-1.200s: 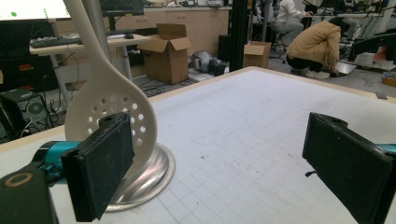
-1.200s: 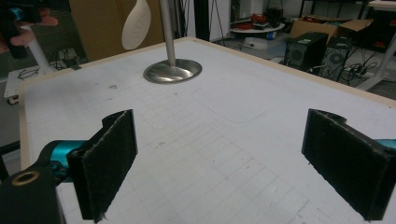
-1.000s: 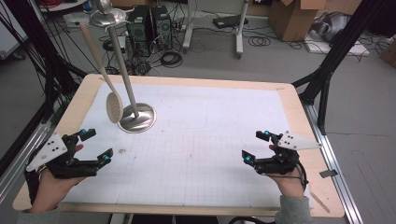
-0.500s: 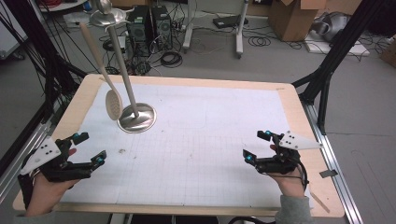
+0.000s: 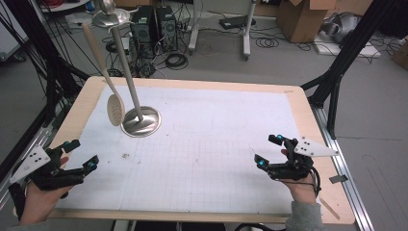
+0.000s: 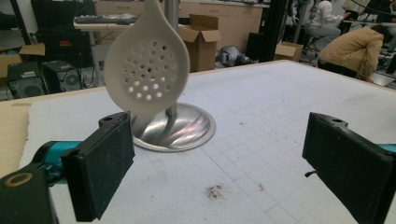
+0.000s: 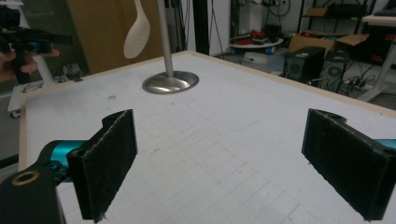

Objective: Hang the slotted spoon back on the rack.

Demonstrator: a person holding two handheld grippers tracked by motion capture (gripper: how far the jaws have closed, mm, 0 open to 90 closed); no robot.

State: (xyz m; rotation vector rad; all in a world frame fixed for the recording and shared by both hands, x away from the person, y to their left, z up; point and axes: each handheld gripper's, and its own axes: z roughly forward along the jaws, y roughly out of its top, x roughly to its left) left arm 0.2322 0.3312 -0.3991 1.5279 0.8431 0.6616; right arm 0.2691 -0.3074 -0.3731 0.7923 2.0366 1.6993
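A: High view first, from the left edge: the left tongs (image 5: 72, 161) sit at the near-left corner of the worktop (image 5: 308, 115), jaws spread wide and empty, well short of anything.

B: And what they point at is the slotted spoon (image 5: 115, 109)?

A: So I judge. It hangs from the top of a metal stand (image 5: 140, 120) at the far left; its perforated bowl dangles just beside the pole, low over the round base. In the left gripper view the spoon (image 6: 147, 65) lies between the jaws' line of sight, farther off, apart from both pads.

B: What could go wrong?

A: The spoon hangs free, so a nudge from one pad would set it swinging before the other pad meets it. Closing on the rounded bowl rather than the handle could let it slip out. The pole stands right behind the bowl, so a reach that goes too deep may knock the stand or trap the pole too.

B: And farther right?

A: The middle of the white mat (image 5: 216, 144) is bare. At the near-right, the right tongs (image 5: 270, 151) rest low, also released and holding nothing. In the right gripper view the stand (image 7: 170, 82) is well apart, so that hand cannot steady the base in time if it tips.
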